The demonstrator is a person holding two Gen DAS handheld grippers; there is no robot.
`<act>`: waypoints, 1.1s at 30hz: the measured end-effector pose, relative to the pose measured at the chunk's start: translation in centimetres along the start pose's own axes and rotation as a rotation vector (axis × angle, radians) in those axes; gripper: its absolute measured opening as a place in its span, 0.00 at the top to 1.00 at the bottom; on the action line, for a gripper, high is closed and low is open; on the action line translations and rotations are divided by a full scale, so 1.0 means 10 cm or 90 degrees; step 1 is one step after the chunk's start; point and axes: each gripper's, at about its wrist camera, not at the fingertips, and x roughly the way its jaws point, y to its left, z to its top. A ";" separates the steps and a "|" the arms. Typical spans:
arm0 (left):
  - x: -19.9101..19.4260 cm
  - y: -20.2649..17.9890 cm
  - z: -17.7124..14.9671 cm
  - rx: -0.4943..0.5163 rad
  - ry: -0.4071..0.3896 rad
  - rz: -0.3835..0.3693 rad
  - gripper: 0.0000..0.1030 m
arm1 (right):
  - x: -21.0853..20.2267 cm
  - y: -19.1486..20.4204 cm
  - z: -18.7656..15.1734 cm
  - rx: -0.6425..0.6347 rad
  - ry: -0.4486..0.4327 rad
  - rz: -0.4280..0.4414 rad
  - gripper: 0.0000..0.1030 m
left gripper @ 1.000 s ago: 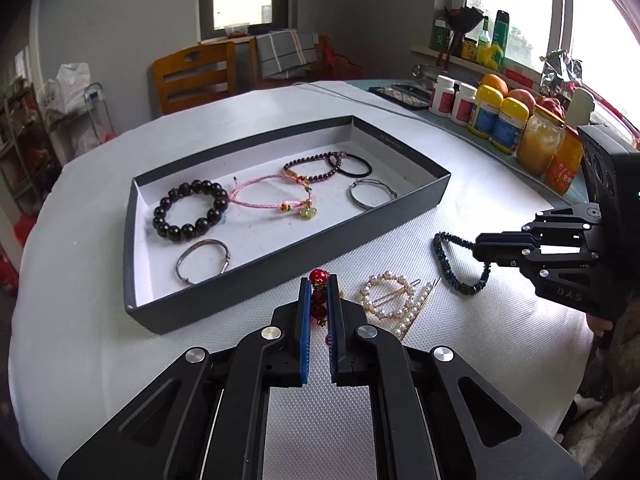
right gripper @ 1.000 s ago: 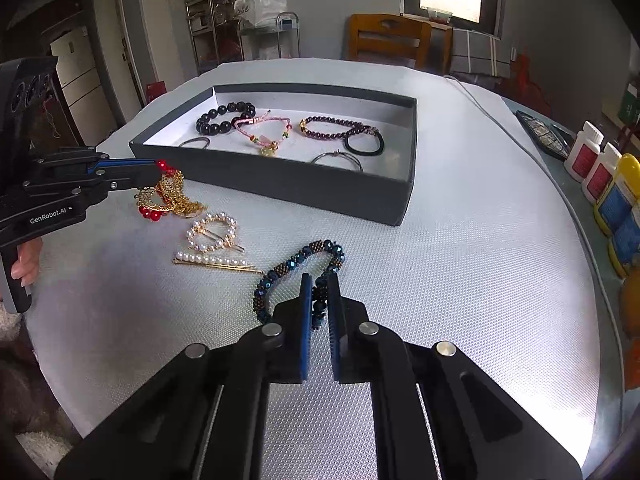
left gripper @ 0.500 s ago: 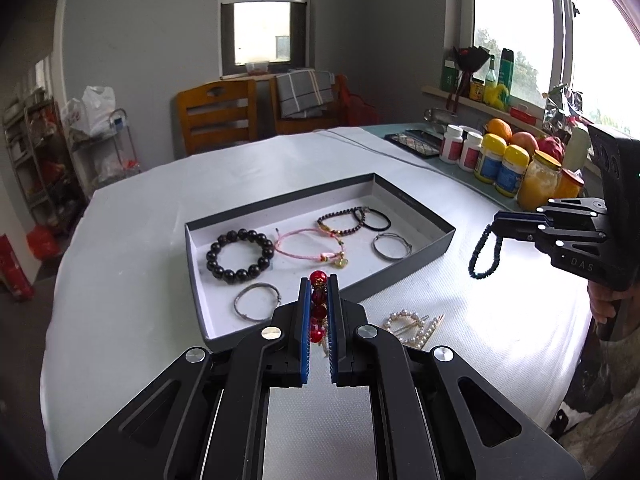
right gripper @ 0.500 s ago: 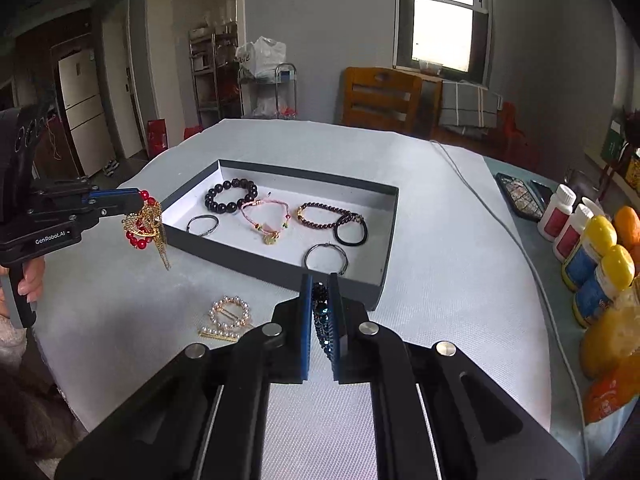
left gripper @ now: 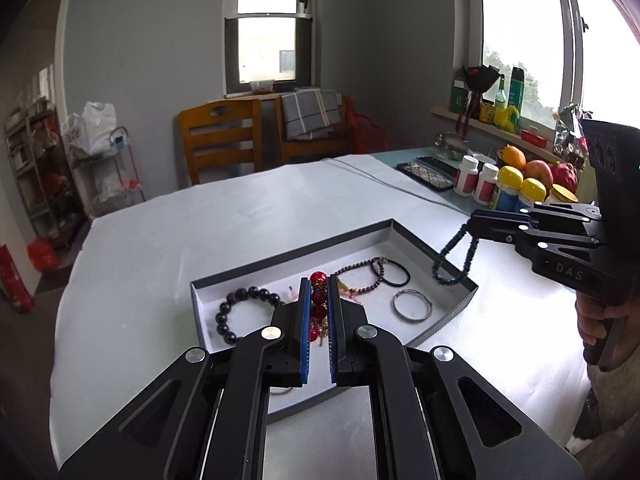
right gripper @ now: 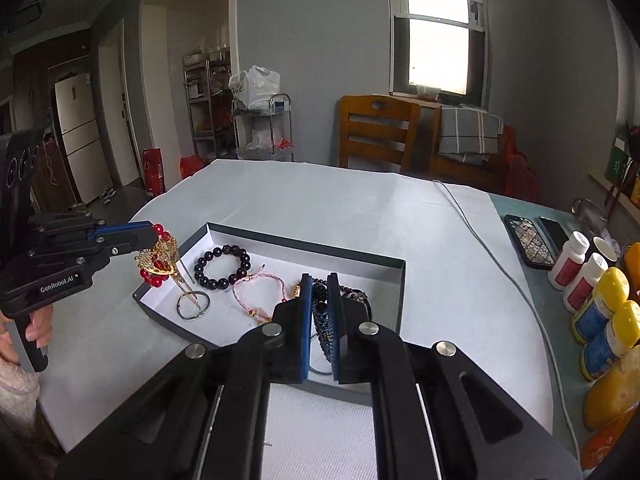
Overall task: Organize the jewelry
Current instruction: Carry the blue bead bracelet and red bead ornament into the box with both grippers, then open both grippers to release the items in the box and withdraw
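A grey tray [left gripper: 424, 246] [right gripper: 362, 254] with a white floor sits on the table and holds several bracelets, among them a black bead bracelet [right gripper: 222, 266], a pink cord bracelet [right gripper: 260, 290] and a silver bangle [left gripper: 412, 306]. My left gripper [left gripper: 319, 280] [right gripper: 154, 234] is shut on a red and gold bead ornament [left gripper: 319, 300] [right gripper: 158, 262], held in the air over the tray's near left corner. My right gripper [right gripper: 325, 280] [left gripper: 472, 224] is shut on a dark blue bead bracelet [right gripper: 325, 320] [left gripper: 456, 258], which hangs above the tray's right end.
Pill bottles [right gripper: 580, 276], yellow-capped jars [left gripper: 516, 194] and fruit [left gripper: 538, 172] stand along the table's right edge, with a phone [right gripper: 530, 240] and a grey cable [right gripper: 492, 240] nearby. Wooden chairs [left gripper: 218, 144] stand behind the table.
Both grippers have lifted their pieces off the table and carried them up and forward over the tray. The pearl hair clips left on the table have dropped out of view.
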 end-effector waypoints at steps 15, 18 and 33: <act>0.58 -0.12 -0.33 0.028 0.080 -0.053 0.93 | 0.46 0.29 -0.23 -0.020 0.035 0.098 0.93; 0.64 -0.16 -0.38 0.043 0.096 -0.055 0.93 | 0.53 0.35 -0.29 -0.038 0.055 0.092 0.93; 0.87 -0.06 -0.51 0.039 0.147 -0.045 0.92 | 0.85 0.10 -0.44 0.007 0.139 0.049 0.93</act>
